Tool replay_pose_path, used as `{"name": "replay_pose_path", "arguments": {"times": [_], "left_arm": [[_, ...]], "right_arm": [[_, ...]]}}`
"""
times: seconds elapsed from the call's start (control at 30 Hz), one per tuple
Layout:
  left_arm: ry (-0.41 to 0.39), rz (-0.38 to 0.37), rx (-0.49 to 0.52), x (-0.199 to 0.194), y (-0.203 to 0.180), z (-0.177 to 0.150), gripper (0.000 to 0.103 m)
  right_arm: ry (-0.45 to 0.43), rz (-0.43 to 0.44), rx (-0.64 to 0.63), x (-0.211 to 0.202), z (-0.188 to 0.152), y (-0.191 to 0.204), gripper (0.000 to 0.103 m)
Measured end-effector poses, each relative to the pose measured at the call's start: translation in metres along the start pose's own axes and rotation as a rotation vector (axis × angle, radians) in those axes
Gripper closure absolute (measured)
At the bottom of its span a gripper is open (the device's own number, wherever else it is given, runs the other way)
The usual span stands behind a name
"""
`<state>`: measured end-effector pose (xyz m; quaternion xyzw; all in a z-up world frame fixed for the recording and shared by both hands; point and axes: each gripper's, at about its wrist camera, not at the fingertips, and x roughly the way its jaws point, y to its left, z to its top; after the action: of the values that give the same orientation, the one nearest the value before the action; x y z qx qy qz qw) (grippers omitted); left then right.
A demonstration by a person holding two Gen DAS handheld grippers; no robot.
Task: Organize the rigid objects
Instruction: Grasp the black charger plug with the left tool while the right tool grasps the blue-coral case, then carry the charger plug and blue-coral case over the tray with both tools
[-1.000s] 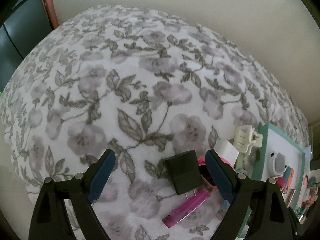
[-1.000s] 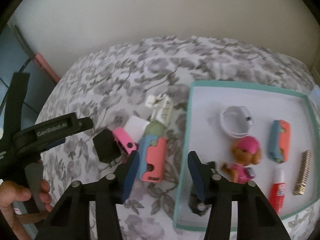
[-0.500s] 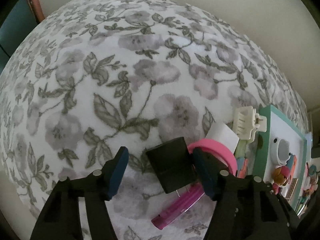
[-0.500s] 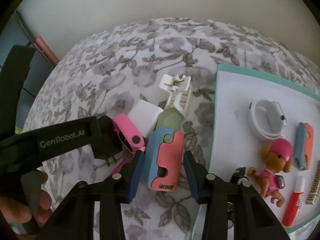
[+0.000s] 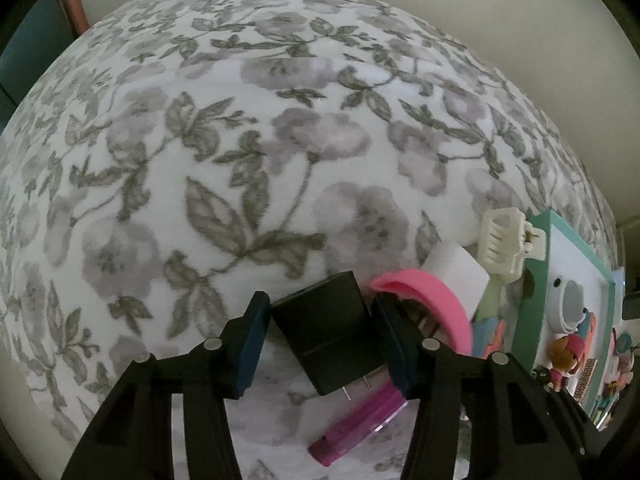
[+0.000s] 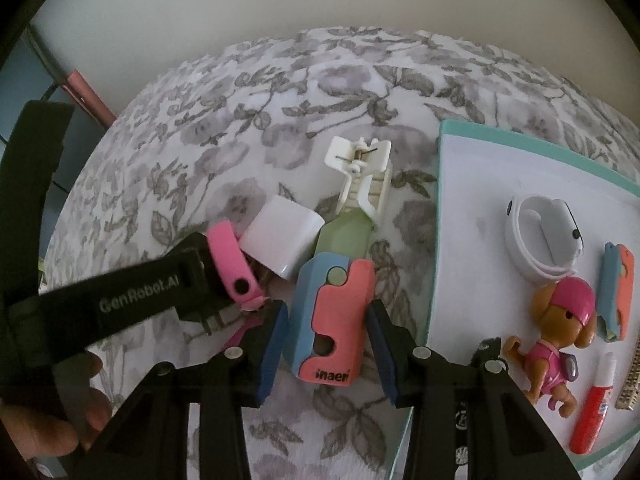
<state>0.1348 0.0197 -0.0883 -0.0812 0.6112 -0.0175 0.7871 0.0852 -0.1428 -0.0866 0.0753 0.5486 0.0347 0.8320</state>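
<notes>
Black plug adapter [image 5: 330, 334] lies between the left gripper [image 5: 320, 344] fingers, which have just been closing and stand narrow, barely clear of its sides, prongs pointing back toward the camera. Right gripper [image 6: 326, 340] fingers likewise straddle the blue-and-pink case [image 6: 330, 320] lengthwise, beside the teal tray [image 6: 436, 240] on the floral bed [image 5: 240, 160].

Bare floral bedspread [image 5: 200, 140] ahead, object pile [image 6: 304, 240] crowding tray [image 6: 440, 184]

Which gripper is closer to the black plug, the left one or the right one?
Left. The left gripper has the black plug between its closing fingers. The right gripper is beside it, around the blue and pink case.
</notes>
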Motion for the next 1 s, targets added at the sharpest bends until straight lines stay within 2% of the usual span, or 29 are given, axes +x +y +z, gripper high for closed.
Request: {"name": "replay_pose_path", "arguments": {"times": [0.27, 0.37, 0.4, 0.77, 0.9, 1.0], "left_arm": [[-0.008, 0.021, -0.031, -0.001, 0.019, 0.004, 0.049], [-0.006, 0.013, -0.030, 0.001, 0.022, 0.004, 0.049], [-0.006, 0.011, -0.031, 0.000, 0.020, 0.004, 0.049], [-0.004, 0.010, -0.034, -0.001, 0.015, 0.002, 0.048], [-0.004, 0.010, -0.034, -0.001, 0.016, 0.002, 0.048], [-0.004, 0.013, -0.030, 0.000, 0.016, 0.003, 0.048]], "right_arm": [[-0.003, -0.027, -0.008, -0.002, 0.001, 0.000, 0.058], [-0.011, -0.031, -0.012, -0.003, 0.004, 0.001, 0.045], [-0.014, -0.035, -0.011, -0.003, 0.004, 0.001, 0.044], [0.011, -0.062, -0.043, 0.013, 0.002, 0.010, 0.045], [0.016, -0.061, -0.044, 0.015, 0.001, 0.011, 0.052], [0.019, -0.059, -0.034, 0.017, 0.000, 0.009, 0.053]]}}
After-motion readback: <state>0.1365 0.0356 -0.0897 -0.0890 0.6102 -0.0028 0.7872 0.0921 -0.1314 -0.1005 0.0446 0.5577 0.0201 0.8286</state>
